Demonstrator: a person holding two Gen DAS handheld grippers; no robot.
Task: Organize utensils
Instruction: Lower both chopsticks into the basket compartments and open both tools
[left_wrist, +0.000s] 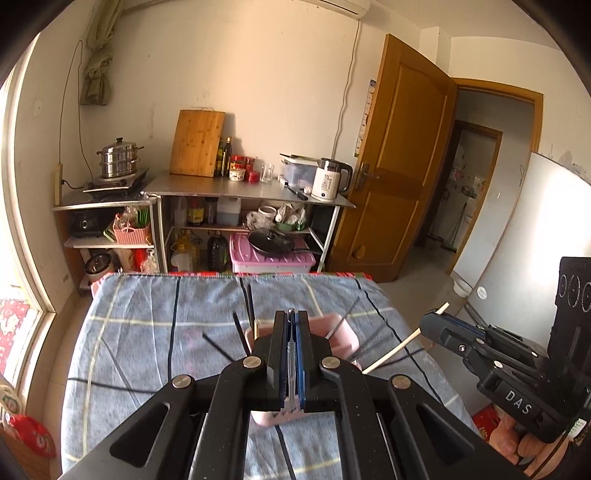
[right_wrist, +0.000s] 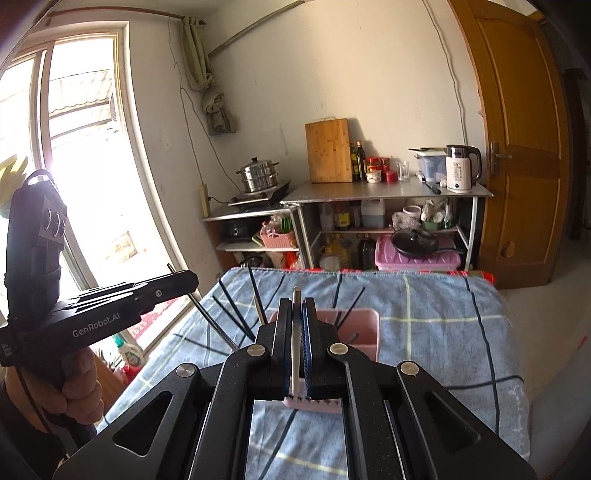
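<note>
A pink utensil holder (left_wrist: 343, 334) (right_wrist: 364, 325) stands on the blue checked cloth, with several black chopsticks (left_wrist: 250, 302) (right_wrist: 236, 306) sticking out of it. My left gripper (left_wrist: 291, 314) is shut on a dark chopstick, right above the holder; in the right wrist view the left gripper (right_wrist: 177, 277) holds that dark chopstick (right_wrist: 216, 326) slanting down. My right gripper (right_wrist: 296, 301) is shut on a cream chopstick (right_wrist: 295, 339); in the left wrist view the right gripper (left_wrist: 430, 321) holds that cream chopstick (left_wrist: 391, 355) just right of the holder.
The cloth-covered table (left_wrist: 147, 332) ends at its far edge near a steel kitchen rack (left_wrist: 243, 188) with kettle, cutting board and pots. A wooden door (left_wrist: 399, 166) stands open at the right. A window (right_wrist: 74, 166) is at the left.
</note>
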